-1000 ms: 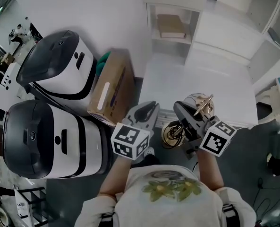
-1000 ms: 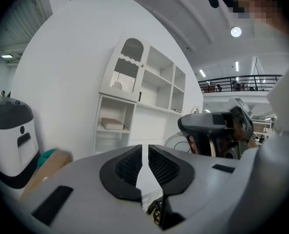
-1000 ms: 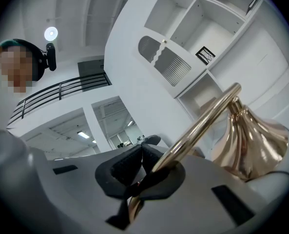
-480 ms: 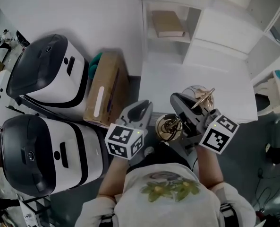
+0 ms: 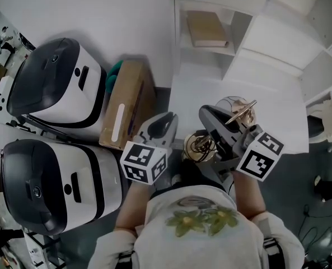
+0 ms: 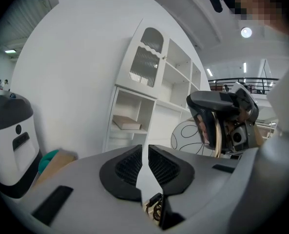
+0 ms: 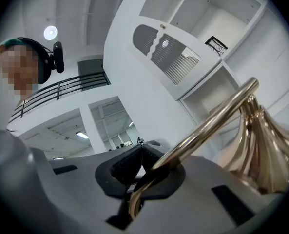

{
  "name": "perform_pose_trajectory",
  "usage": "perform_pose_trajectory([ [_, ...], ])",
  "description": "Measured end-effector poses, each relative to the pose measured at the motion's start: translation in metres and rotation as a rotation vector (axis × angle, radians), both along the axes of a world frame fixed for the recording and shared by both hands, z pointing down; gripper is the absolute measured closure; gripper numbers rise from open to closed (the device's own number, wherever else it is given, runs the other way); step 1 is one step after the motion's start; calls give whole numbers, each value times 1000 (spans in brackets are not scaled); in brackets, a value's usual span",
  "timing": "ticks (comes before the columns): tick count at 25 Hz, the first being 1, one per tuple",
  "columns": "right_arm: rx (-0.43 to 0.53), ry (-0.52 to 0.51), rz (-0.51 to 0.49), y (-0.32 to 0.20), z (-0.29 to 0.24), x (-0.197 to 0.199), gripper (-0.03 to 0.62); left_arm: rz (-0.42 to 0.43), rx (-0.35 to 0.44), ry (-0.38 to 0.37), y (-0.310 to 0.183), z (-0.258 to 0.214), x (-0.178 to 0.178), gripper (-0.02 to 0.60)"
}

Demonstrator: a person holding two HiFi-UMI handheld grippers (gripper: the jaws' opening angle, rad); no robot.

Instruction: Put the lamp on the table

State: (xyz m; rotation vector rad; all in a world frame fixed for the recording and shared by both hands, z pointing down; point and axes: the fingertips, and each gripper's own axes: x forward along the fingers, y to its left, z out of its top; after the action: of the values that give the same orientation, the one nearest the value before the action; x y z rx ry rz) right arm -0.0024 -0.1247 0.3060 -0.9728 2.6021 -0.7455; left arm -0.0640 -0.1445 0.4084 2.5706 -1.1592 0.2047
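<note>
White open shelving point(image 5: 210, 15) backs a white table point(image 5: 277, 102). At the table's near left edge hangs a golden metal lamp with a curved stem point(image 5: 201, 148), its stem clamped by the right gripper point(image 5: 209, 116). Just left, the left gripper point(image 5: 164, 121) is closed, empty.

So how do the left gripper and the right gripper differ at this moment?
The left gripper is closed on nothing; the right gripper clamps the lamp by its brass tube. The left gripper is near the cardboard box, the right gripper by the white table. Both carry a marker cube.
</note>
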Motion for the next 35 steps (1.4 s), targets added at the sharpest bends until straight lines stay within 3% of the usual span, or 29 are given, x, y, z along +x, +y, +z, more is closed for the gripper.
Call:
perform_pose_trajectory([
  [14,45,21,-48,-94,-16,4,563,-34,38,-10,-82,-18,5,520],
  [35,-35,11,-96,-173,10,7,563,-105,15,-22,-143,-12,1,520],
])
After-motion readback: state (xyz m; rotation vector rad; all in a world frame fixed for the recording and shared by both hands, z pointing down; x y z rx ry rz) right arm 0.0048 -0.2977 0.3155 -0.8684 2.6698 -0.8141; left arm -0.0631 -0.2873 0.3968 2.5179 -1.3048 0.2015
